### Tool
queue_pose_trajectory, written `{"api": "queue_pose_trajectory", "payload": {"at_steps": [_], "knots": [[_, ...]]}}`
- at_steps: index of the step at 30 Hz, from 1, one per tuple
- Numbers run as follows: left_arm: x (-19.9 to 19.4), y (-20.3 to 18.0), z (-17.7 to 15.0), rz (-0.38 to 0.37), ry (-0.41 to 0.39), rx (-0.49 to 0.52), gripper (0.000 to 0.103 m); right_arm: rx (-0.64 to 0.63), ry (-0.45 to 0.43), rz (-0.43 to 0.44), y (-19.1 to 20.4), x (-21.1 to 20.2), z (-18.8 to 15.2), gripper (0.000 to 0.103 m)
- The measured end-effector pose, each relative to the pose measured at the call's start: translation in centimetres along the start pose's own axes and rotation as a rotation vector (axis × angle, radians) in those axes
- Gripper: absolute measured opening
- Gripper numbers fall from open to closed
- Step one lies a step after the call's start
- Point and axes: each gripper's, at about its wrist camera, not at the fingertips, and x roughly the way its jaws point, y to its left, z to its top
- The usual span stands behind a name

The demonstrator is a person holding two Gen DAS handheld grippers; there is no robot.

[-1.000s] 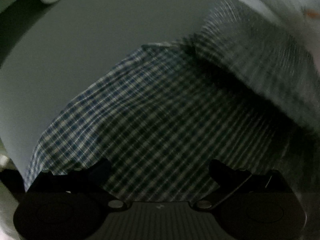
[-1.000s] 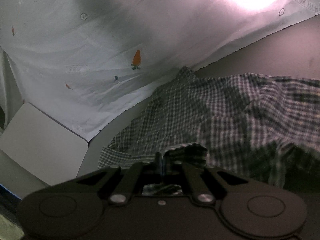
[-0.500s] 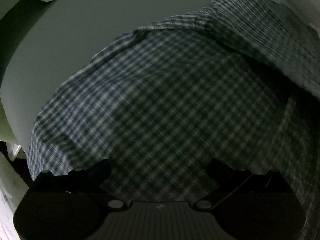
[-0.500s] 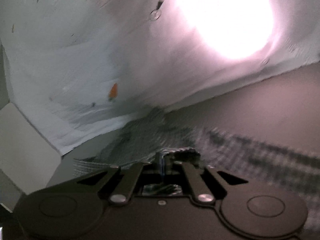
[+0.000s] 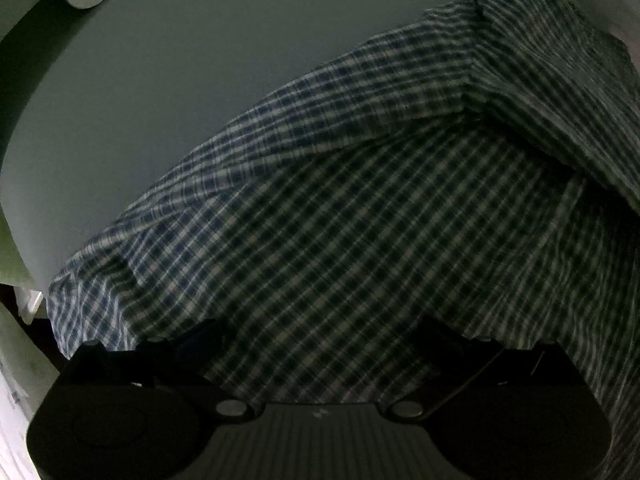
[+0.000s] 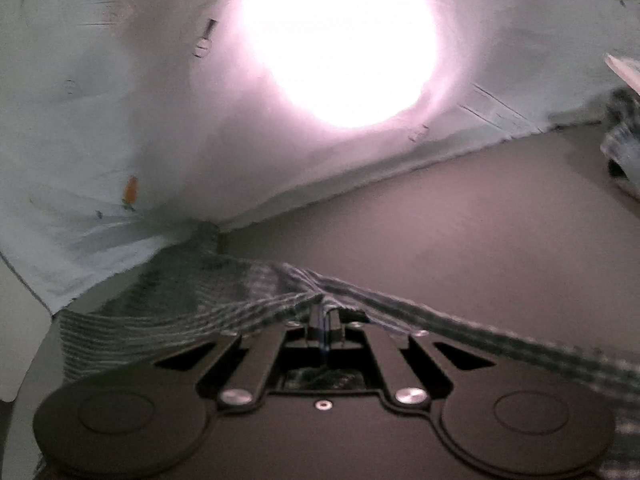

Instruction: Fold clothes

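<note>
- Your right hand-held gripper [image 6: 326,314] is clamped on a bunched edge of the checked shirt [image 5: 360,208]; the cloth runs taut from its fingers out to both sides, lifted off the desk [image 6: 440,220].
- Your left hand-held gripper [image 5: 320,336] has its fingers spread wide, with shirt fabric lying between and beyond them; it is gripping nothing that you can see.
- The shirt lies spread over the desk toward its right side in the left wrist view, one layer doubled over another near the far right. The left part of the desk [image 5: 160,100] is bare.
- Handling, as a judgement: light, thin woven cloth, soft and limp. It sags wherever you do not hold it and slides easily on the smooth desk. Take hold at hems, seams or corners, where the doubled cloth gives the fingers more to bite.
- A pale printed sheet [image 6: 120,120] with small orange figures lies along the far edge of the desk.
- No brand, label or writing is readable in either view.
</note>
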Motion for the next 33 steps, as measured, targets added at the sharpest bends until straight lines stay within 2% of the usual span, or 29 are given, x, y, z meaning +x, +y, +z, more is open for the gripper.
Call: {"api": "queue_pose_trajectory", "payload": {"at_steps": [6,10,11,12,16,17,18,24,28,30,33], "knots": [[0.5,1.7,0.4,-0.051,0.014,-0.013,0.103,-0.009,0.071,-0.080,-0.6,1.5,-1.6,0.001],[0.5,2.2,0.3,-0.060,-0.013,0.010,0.103,-0.008,0.090,-0.102,-0.5,1.6,-2.1,0.005],[0.5,2.4,0.3,-0.063,-0.025,0.019,0.103,-0.015,0.091,-0.115,-0.3,1.4,-2.1,0.008],[0.5,2.5,0.2,-0.066,-0.037,0.028,0.103,-0.023,0.085,-0.132,-0.2,1.1,-2.0,0.018],[0.4,3.2,-0.1,-0.075,-0.073,0.052,0.103,-0.008,0.033,-0.153,0.3,-1.1,-1.6,0.024],[0.4,3.3,-0.1,-0.076,-0.079,0.055,0.103,0.000,0.019,-0.151,0.4,-1.8,-1.6,0.028],[0.4,3.5,-0.1,-0.077,-0.083,0.059,0.103,0.005,0.005,-0.149,0.6,-2.6,-1.6,0.033],[0.4,5.0,-0.4,-0.110,-0.121,0.123,0.103,0.049,-0.031,-0.097,2.9,-6.6,-3.5,0.033],[-0.3,7.8,-0.9,-0.224,-0.144,0.206,0.103,0.091,-0.015,-0.036,5.3,-8.1,-5.8,0.033],[-1.0,9.8,-1.1,-0.276,-0.158,0.184,0.103,0.133,0.003,0.007,6.5,-8.8,-7.3,0.034],[-2.6,10.4,-1.4,-0.328,-0.174,0.153,0.103,0.225,0.041,0.070,8.3,-9.5,-9.7,0.034]]}}
